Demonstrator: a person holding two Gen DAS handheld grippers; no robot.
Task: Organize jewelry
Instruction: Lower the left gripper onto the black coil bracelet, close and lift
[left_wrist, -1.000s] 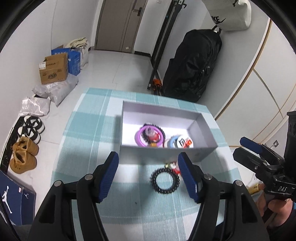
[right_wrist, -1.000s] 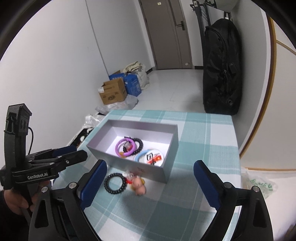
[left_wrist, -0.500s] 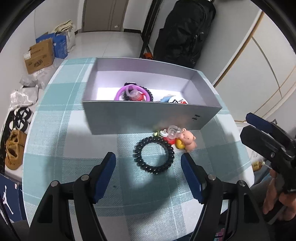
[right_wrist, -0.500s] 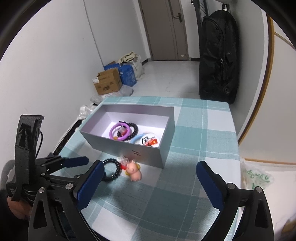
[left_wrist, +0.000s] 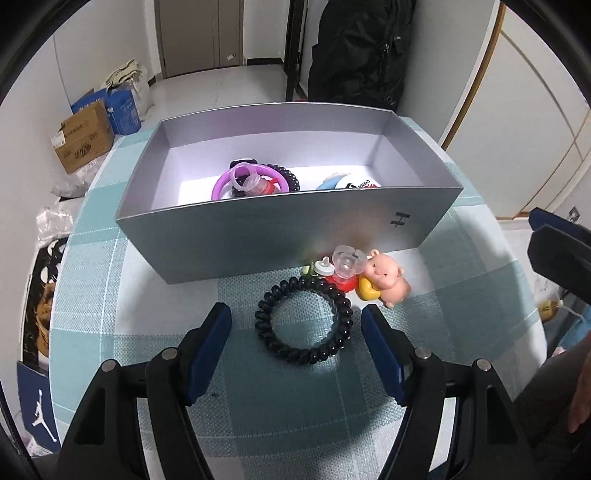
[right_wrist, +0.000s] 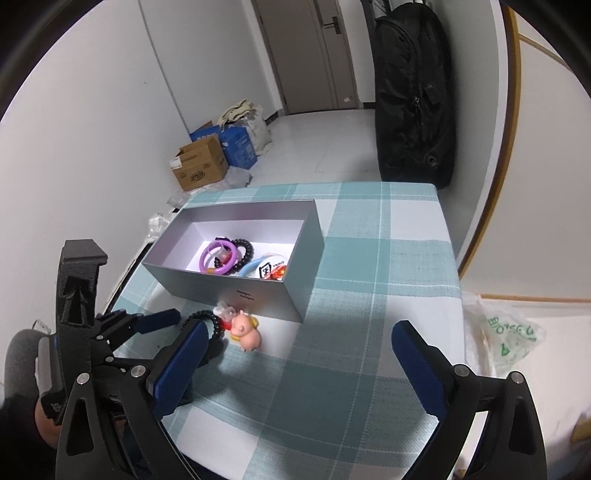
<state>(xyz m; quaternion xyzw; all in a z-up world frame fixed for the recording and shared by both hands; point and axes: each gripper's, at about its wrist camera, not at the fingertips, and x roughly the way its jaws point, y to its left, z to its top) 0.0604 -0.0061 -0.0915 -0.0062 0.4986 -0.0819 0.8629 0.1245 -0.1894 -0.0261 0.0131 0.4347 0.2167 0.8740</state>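
Lowered since earlier, left gripper (left_wrist: 295, 328) now straddles the black coil bracelet (left_wrist: 303, 322) on the tabletop (left_wrist: 170, 369), jaws wide, not touching, lined up to grab. Right-wrist view: right gripper (right_wrist: 295, 354) hovers, jaws wide, empty; grey box (right_wrist: 258, 291) just beyond bracelet.

Even, fairly bright indoor light from overhead; box (left_wrist: 258, 236) floor glared white. Soft shadows fell on cloth (right_wrist: 369, 295) under both grippers. Strong fisheye bend w/ black corners. Centre sharp, edges slightly smeared.
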